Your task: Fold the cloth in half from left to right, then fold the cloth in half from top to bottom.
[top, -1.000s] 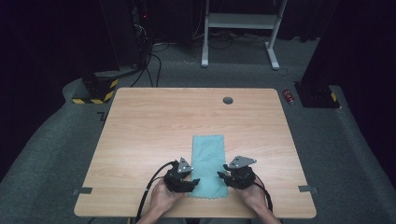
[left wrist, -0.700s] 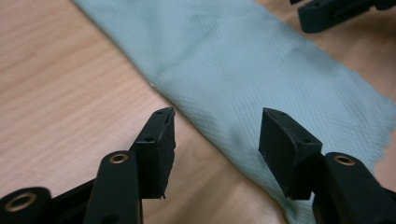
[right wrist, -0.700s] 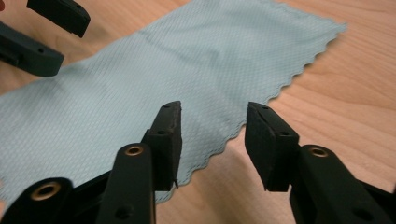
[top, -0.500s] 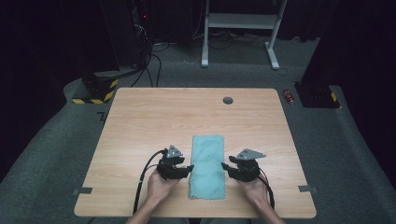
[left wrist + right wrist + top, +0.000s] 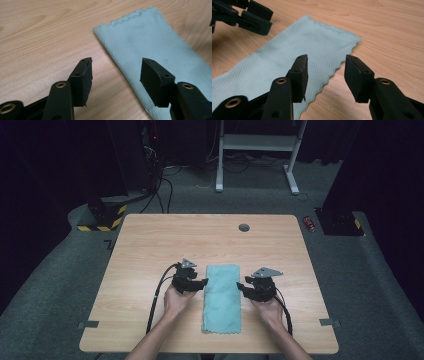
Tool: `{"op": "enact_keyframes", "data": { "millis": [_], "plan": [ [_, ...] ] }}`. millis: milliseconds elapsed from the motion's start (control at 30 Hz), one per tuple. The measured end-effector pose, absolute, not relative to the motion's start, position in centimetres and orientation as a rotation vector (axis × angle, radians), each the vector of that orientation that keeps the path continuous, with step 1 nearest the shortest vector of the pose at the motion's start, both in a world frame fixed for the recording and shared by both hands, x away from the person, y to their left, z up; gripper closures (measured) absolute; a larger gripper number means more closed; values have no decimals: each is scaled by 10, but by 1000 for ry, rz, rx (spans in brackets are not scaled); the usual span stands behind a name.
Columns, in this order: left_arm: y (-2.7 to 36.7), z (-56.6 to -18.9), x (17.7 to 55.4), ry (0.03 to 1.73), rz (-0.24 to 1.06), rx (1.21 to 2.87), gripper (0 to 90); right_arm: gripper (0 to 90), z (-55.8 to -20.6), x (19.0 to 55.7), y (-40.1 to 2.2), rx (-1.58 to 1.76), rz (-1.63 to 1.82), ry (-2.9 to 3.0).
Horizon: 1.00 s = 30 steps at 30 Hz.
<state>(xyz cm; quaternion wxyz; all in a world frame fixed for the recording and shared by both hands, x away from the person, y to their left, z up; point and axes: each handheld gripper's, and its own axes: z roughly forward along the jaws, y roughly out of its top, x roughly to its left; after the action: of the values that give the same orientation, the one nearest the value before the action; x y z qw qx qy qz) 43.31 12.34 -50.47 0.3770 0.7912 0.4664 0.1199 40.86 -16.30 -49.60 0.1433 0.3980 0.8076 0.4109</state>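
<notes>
A light blue cloth [image 5: 221,297], folded into a long strip, lies flat on the wooden table [image 5: 150,245], running away from the person. My left gripper [image 5: 202,283] sits just off its left edge, and my right gripper [image 5: 240,285] just off its right edge, both pointing inward. In the left gripper view the cloth [image 5: 155,50] lies under the right jaw, and the left gripper [image 5: 116,72] is open with nothing between its pads. In the right gripper view the right gripper [image 5: 325,73] is open astride the scalloped edge of the cloth [image 5: 287,57]. Both sets of jaws have just been opening. The left gripper [image 5: 254,17] shows beyond the cloth.
A round grey grommet [image 5: 244,227] sits near the table's far edge. Grey tape strips [image 5: 87,325] mark the front corners. On the floor beyond are a white frame [image 5: 255,150], a yellow-black striped base [image 5: 102,220] and a small red object [image 5: 310,223].
Both grippers have left the cloth's near end and moved away from the person along its long sides. They now stand beside its edges instead of over it. The cloth lies still.
</notes>
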Motion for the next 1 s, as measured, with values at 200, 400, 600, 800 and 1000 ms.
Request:
{"op": "enact_keyframes", "data": {
  "millis": [200,400,600,800,1000],
  "plan": [
    [122,-503,445,1204,302,2012,429,539,-495,418,-162,1140,1185,2325],
    [126,-501,450,1215,298,1972,428,505,-494,423,-163,1140,1171,2333],
    [127,-504,451,1215,312,1982,437,475,-491,425,-161,1165,1186,2331],
    [129,-508,455,1237,277,1982,443,488,-490,433,-162,1197,1184,2334],
    [128,-511,458,1228,294,1979,443,530,-495,444,-160,1208,1139,2359]
  ]
}}
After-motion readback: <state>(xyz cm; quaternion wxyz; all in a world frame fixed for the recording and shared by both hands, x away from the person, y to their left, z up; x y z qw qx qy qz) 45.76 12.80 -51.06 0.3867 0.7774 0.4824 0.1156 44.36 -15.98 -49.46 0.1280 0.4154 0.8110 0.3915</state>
